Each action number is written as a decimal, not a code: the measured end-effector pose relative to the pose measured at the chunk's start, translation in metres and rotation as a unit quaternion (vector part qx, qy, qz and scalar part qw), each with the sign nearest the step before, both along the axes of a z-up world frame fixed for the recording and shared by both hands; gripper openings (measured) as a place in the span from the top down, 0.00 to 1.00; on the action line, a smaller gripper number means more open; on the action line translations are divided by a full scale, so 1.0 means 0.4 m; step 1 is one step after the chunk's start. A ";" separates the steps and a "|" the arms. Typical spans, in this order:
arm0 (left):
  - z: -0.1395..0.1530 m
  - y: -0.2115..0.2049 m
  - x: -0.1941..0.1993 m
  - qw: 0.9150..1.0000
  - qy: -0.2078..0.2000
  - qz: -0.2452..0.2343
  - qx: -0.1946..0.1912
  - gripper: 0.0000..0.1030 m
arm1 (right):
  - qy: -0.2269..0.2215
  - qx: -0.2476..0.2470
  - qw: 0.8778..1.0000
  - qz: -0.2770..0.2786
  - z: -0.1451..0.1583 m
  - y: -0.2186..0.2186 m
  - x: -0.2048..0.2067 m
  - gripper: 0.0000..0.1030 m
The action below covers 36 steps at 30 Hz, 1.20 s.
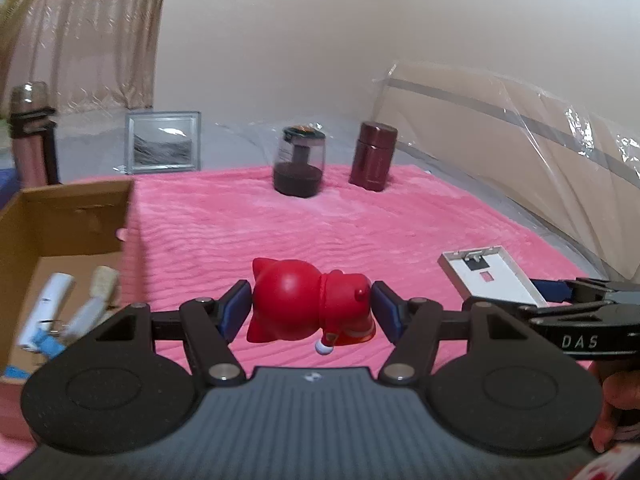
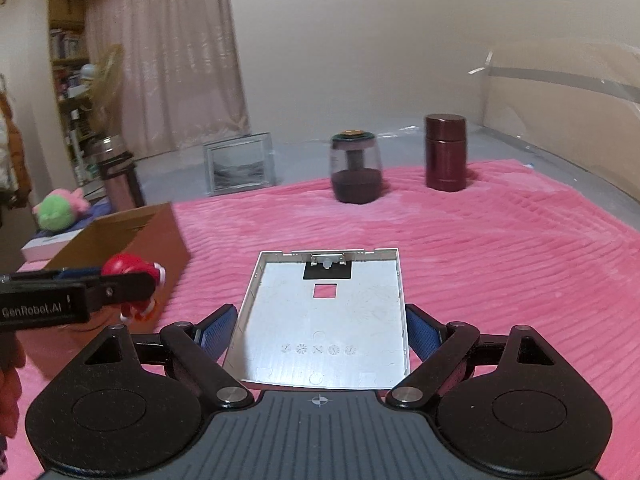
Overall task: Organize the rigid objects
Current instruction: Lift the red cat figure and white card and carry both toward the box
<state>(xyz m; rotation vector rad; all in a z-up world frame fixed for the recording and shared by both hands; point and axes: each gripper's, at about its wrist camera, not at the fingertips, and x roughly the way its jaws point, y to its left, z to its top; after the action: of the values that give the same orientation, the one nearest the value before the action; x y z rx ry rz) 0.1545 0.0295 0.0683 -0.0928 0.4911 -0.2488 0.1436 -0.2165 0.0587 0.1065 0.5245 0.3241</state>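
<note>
At the far left, an open cardboard box (image 1: 68, 216) sits with its near wall against the edge of the pink blanket (image 1: 320, 232); white and pale blue items lie blurred inside it. Just right of the box rim, the left hand-held gripper (image 1: 312, 308) pinches a red figurine (image 1: 308, 304) sideways between its blue pads, one pad on the head and one on the body, held above the blanket. Right of it, close alongside, the right hand-held gripper (image 2: 320, 328) stands wide and clamps a flat white plastic tray (image 2: 324, 320) by its two long side edges, the shallow raised rim facing up and a small square cut-out near its far end. Ahead of both lies a wide stretch of bare blanket. Near its far edge stand a clear-domed jar with a dark base (image 2: 355, 168) and, to its right and apart from it, a maroon cylinder (image 2: 445, 153), both upright. A glass frame (image 2: 240, 166) stands beyond the blanket's far left corner. Along the right side, a clear plastic sheet (image 1: 520, 140) slopes up over a headboard.
</note>
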 end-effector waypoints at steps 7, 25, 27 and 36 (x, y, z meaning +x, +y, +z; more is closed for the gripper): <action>0.052 0.093 -0.085 1.000 -0.011 0.028 0.005 0.41 | -0.008 -0.002 0.999 0.037 0.037 0.093 -0.059 0.18; 0.073 0.378 -0.165 0.994 0.002 0.104 0.039 0.41 | -0.018 -0.027 0.985 0.170 0.053 0.401 -0.032 0.18; 0.076 0.419 -0.143 0.993 0.008 0.105 0.047 0.41 | -0.024 -0.038 0.981 0.191 0.059 0.444 -0.004 0.18; 0.048 0.575 0.006 0.992 0.046 0.079 0.091 0.41 | -0.042 -0.115 0.952 0.281 0.050 0.631 0.161 0.18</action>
<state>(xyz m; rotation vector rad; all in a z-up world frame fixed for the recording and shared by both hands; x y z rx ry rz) 0.1570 0.2593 0.0877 0.0341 0.5930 -0.0431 0.2082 0.0358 0.0788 -0.2886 0.4976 0.8175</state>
